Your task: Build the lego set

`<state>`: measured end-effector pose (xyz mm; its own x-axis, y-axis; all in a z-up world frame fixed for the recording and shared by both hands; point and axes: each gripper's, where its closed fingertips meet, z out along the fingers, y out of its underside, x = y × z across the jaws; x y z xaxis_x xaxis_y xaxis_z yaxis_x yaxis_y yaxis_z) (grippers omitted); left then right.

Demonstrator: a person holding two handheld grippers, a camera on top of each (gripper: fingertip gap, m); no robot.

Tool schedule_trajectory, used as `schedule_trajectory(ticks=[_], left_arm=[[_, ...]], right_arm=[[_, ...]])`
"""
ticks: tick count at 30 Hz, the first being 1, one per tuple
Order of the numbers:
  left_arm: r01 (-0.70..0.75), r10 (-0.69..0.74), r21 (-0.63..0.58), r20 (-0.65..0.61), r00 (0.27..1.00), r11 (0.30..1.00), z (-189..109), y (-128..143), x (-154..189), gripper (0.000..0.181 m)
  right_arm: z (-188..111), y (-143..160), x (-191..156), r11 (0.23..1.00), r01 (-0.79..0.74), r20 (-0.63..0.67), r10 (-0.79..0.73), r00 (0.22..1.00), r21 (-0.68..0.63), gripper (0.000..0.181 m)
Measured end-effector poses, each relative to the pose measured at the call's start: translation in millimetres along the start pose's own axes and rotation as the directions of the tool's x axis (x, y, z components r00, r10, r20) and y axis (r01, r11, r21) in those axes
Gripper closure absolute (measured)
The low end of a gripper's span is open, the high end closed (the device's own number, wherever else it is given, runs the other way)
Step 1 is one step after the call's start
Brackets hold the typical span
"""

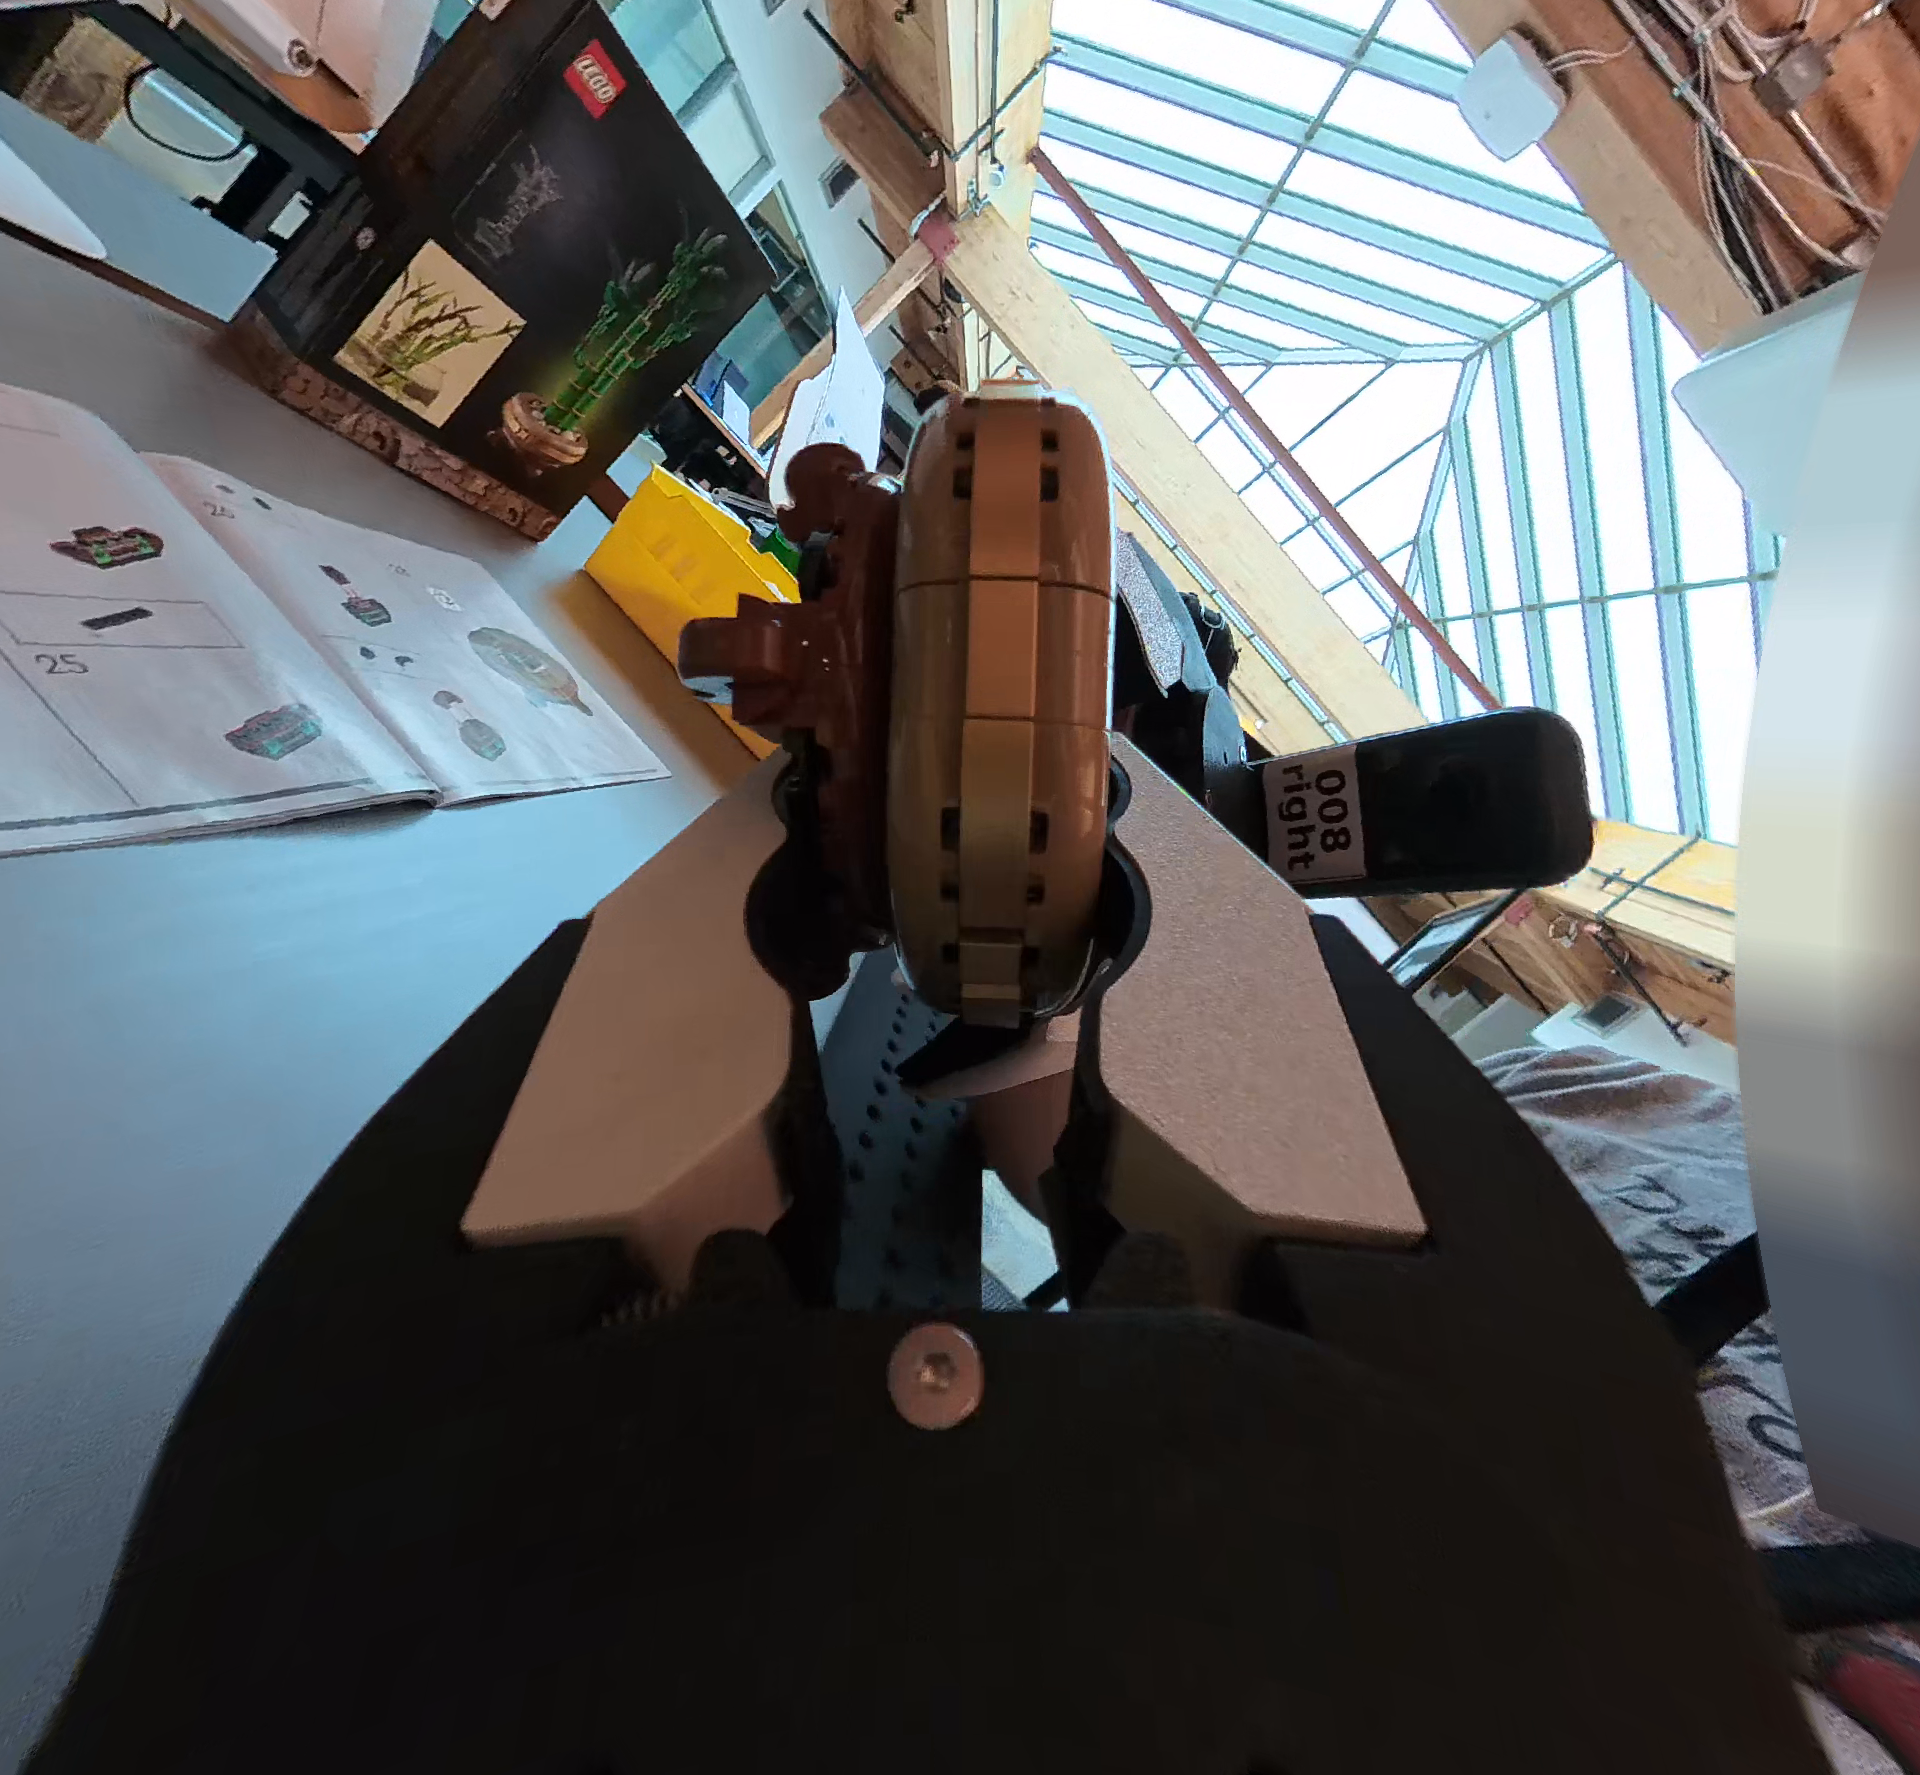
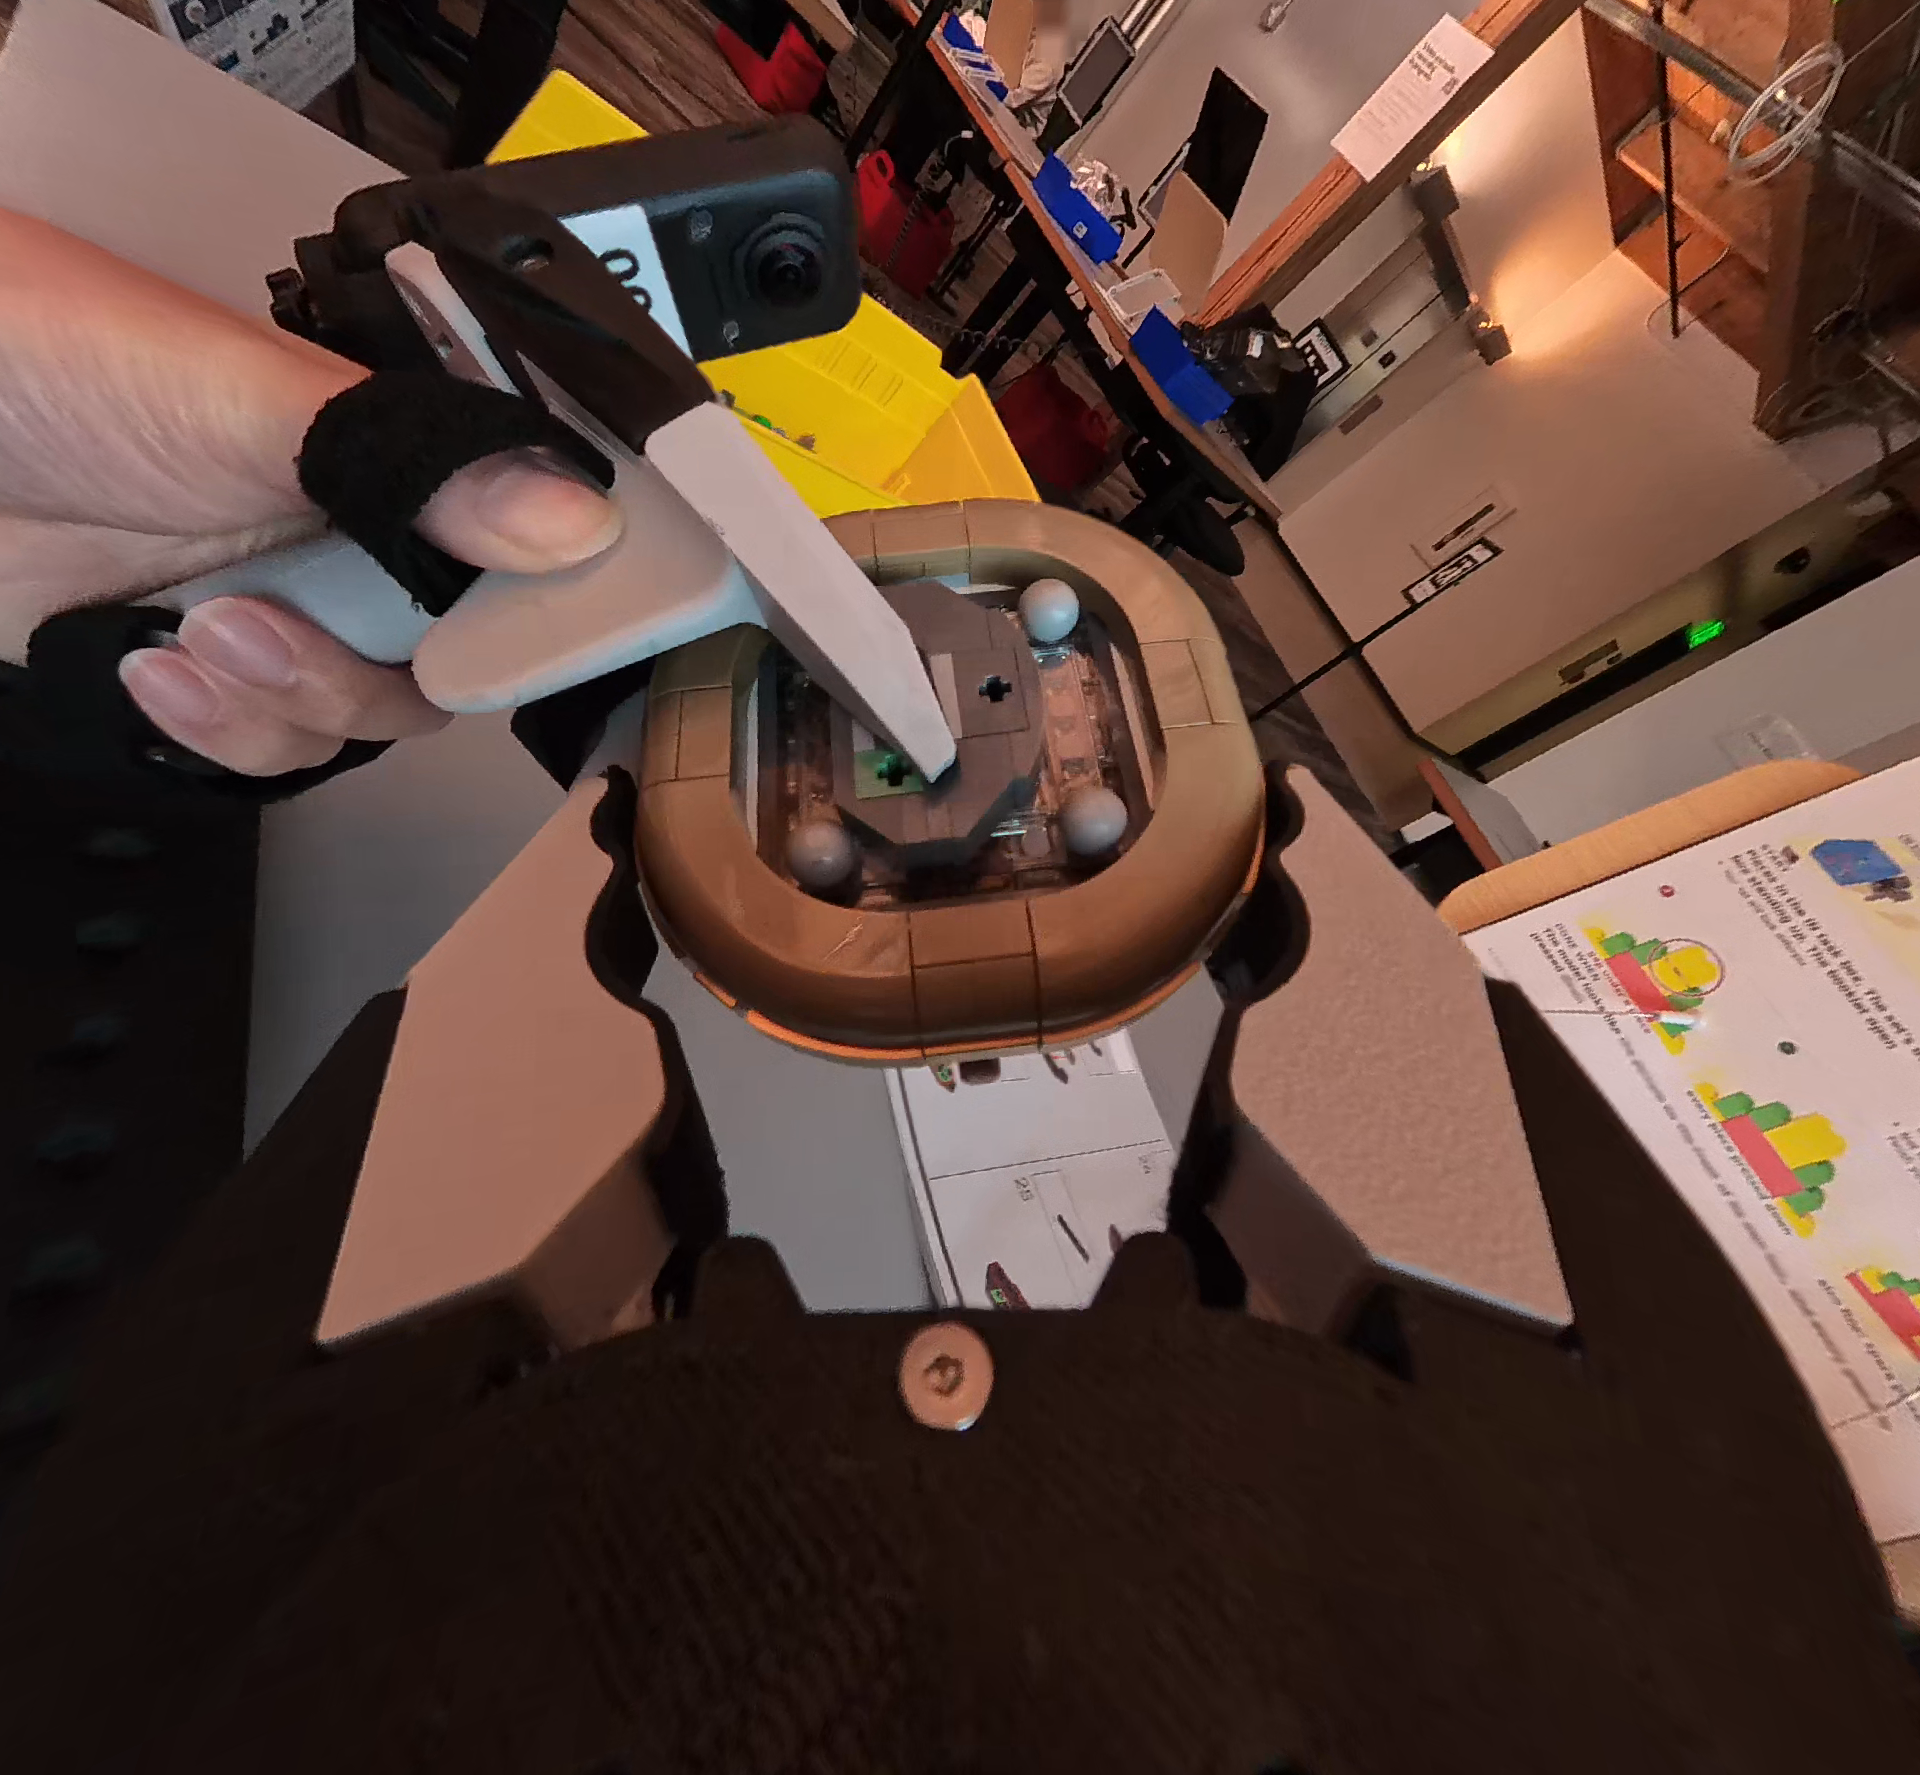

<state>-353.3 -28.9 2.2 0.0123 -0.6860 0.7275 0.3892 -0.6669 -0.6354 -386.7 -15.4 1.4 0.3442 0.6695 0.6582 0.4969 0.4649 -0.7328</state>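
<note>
A round tan lego pot [image 1: 997, 686] is held in the air between both grippers. In the left wrist view it is edge-on, with brown pieces [image 1: 790, 645] sticking out on its left face. My left gripper [image 1: 945, 790] is shut on it across its two faces. In the right wrist view the pot's rim [image 2: 935, 956] faces me, with a brown block [image 2: 987, 686], a small green piece [image 2: 883, 769] and grey balls [image 2: 1049, 608] inside. My right gripper [image 2: 940, 852] is shut on the pot's sides. One of the left gripper's fingers [image 2: 810, 613] presses on the brown block.
An open instruction booklet [image 1: 260, 665] lies on the grey table [image 1: 208, 1050]. The dark lego box [image 1: 520, 271] stands behind it, with a yellow bin [image 1: 686, 551] beside it. A sheet with coloured brick drawings [image 2: 1714, 1102] lies at the right. A person's hand [image 2: 208, 478] holds the left gripper. Both grippers' tips are close together, under 4 cm apart.
</note>
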Motion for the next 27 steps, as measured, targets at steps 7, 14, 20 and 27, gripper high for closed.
schedule_trajectory(ticks=[7,14,20,27], left_arm=[[-0.058,0.059,0.022,-0.042,0.997,0.998,-1,-4,10,0.132],[-0.119,0.129,0.113,-0.089,0.988,0.986,-7,-14,21,0.131],[-0.366,0.377,0.149,-0.051,0.925,0.919,-9,-16,37,0.132],[-0.523,0.537,0.157,-0.059,0.841,0.837,-6,-14,60,0.131]], right_arm=[[-4,-13,3,0.999,0.021,-0.017,-0.02,1.0,0.037,0.065],[-19,-32,20,0.897,-0.413,0.139,0.393,0.909,0.16,0.063],[-45,-47,24,0.598,-0.794,0.483,0.666,0.568,0.109,0.113],[-50,-54,12,0.729,-0.681,0.488,0.57,0.661,0.071,0.125]])
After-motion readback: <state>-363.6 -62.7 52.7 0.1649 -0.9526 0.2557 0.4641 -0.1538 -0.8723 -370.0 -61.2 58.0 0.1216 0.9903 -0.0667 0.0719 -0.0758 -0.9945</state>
